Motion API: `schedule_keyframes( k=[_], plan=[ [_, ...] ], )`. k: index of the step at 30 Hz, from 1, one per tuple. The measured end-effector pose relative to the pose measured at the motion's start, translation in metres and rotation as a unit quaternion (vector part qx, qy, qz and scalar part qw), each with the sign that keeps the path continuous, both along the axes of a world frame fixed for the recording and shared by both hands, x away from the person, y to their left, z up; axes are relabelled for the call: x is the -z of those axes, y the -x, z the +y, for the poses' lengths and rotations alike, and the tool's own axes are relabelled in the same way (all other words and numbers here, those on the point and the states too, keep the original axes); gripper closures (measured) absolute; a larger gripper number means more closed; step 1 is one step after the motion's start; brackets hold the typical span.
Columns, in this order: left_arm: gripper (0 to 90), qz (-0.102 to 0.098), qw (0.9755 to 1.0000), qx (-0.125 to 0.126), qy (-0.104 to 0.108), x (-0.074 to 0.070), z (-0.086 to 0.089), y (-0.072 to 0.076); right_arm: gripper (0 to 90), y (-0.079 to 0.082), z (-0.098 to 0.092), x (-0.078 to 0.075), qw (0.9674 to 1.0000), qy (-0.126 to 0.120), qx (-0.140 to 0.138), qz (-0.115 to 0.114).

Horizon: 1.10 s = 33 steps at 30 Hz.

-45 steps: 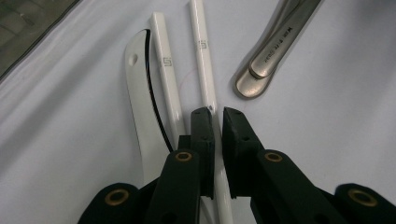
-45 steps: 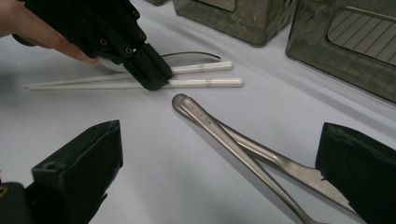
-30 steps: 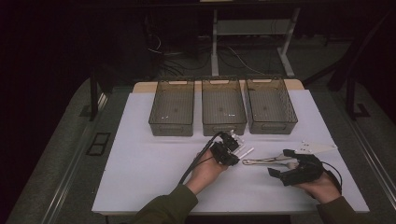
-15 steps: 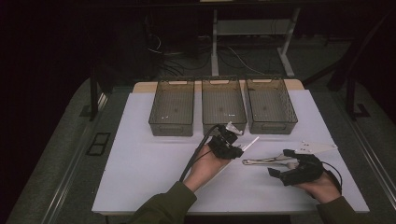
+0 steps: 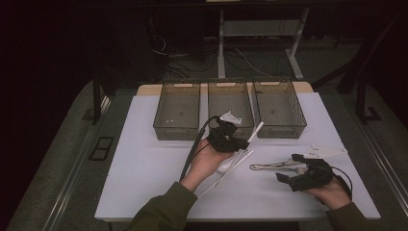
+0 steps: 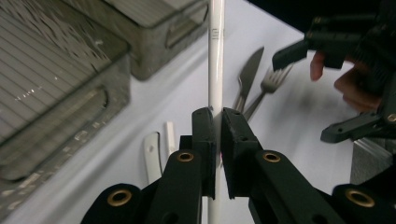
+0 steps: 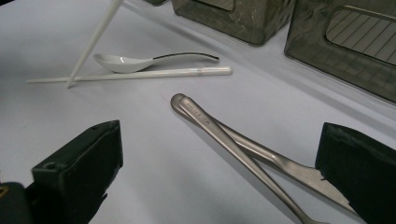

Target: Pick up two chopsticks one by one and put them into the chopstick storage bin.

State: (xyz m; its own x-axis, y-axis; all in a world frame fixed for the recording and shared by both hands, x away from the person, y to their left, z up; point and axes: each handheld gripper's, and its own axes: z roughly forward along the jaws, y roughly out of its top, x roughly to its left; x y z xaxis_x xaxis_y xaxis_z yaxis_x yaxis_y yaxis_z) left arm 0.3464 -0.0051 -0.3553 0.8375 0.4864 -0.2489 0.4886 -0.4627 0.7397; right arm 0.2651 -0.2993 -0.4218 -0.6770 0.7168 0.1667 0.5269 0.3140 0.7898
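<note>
My left gripper (image 5: 242, 143) (image 6: 218, 122) is shut on a white chopstick (image 5: 257, 129) (image 6: 215, 56), held above the white table in front of the middle bin. The stick slants, and its low tip (image 7: 71, 85) rests near the table. A second white chopstick (image 5: 225, 175) (image 7: 140, 73) lies flat beside a white spoon (image 5: 225, 166) (image 7: 122, 62). A metal knife (image 6: 250, 74) and fork (image 6: 272, 83) lie crossed at the right (image 5: 272, 166). My right gripper (image 5: 290, 169) (image 7: 217, 144) rests open on the table, with their handles (image 7: 210, 122) between its jaws.
Three grey see-through bins stand in a row at the back: left (image 5: 175, 132), middle (image 5: 230, 85), right (image 5: 281, 131). The white table (image 5: 144, 163) has free room on its left half. Dark floor and cables lie beyond the far edge.
My left gripper has lifted with the chopstick and moved a little toward the bins. The right gripper has stayed where it was.
</note>
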Motion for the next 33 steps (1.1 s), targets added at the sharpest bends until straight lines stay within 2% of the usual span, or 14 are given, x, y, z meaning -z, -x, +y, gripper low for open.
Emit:
schedule_keyframes(
  k=[3,10,13,14,17,23,25,27,31,33],
  plan=[
    [83.7,-0.008,0.9998,-0.006,0.015,-0.01,0.007,-0.001,0.7,0.0,0.0,0.0,1.0,0.0,0.0,0.0],
    [83.7,-0.024,0.999,-0.022,0.03,-0.033,0.031,-0.008,0.7,0.0,0.0,0.0,1.0,-0.002,0.002,0.006],
    [83.7,-0.034,0.9986,-0.027,0.03,-0.042,0.042,-0.014,0.7,-0.001,0.0,0.0,1.0,0.0,0.0,-0.003],
    [83.7,-0.036,0.9984,-0.029,0.031,-0.045,0.046,-0.017,0.7,0.0,0.0,0.0,1.0,-0.001,0.001,0.003],
    [83.7,-0.048,0.9978,-0.033,0.031,-0.053,0.059,-0.025,0.7,0.0,0.0,0.0,1.0,-0.002,0.001,0.001],
    [83.7,-0.083,0.9957,-0.04,0.011,-0.074,0.083,-0.044,0.7,0.0,0.0,0.0,1.0,-0.001,0.001,-0.003],
    [83.7,-0.089,0.9951,-0.043,0.004,-0.079,0.089,-0.05,0.7,-0.001,0.0,0.0,1.0,-0.002,0.001,-0.005],
    [83.7,-0.1,0.994,-0.045,-0.009,-0.087,0.097,-0.058,0.7,-0.001,-0.001,0.001,1.0,-0.001,0.002,-0.007],
    [83.7,-0.125,0.9906,-0.049,-0.027,-0.097,0.111,-0.074,0.7,-0.001,-0.001,0.001,1.0,-0.002,0.002,-0.005],
    [83.7,-0.137,0.9887,-0.054,-0.027,-0.101,0.118,-0.082,0.7,-0.001,-0.001,0.001,1.0,-0.002,0.002,-0.006]
  ],
)
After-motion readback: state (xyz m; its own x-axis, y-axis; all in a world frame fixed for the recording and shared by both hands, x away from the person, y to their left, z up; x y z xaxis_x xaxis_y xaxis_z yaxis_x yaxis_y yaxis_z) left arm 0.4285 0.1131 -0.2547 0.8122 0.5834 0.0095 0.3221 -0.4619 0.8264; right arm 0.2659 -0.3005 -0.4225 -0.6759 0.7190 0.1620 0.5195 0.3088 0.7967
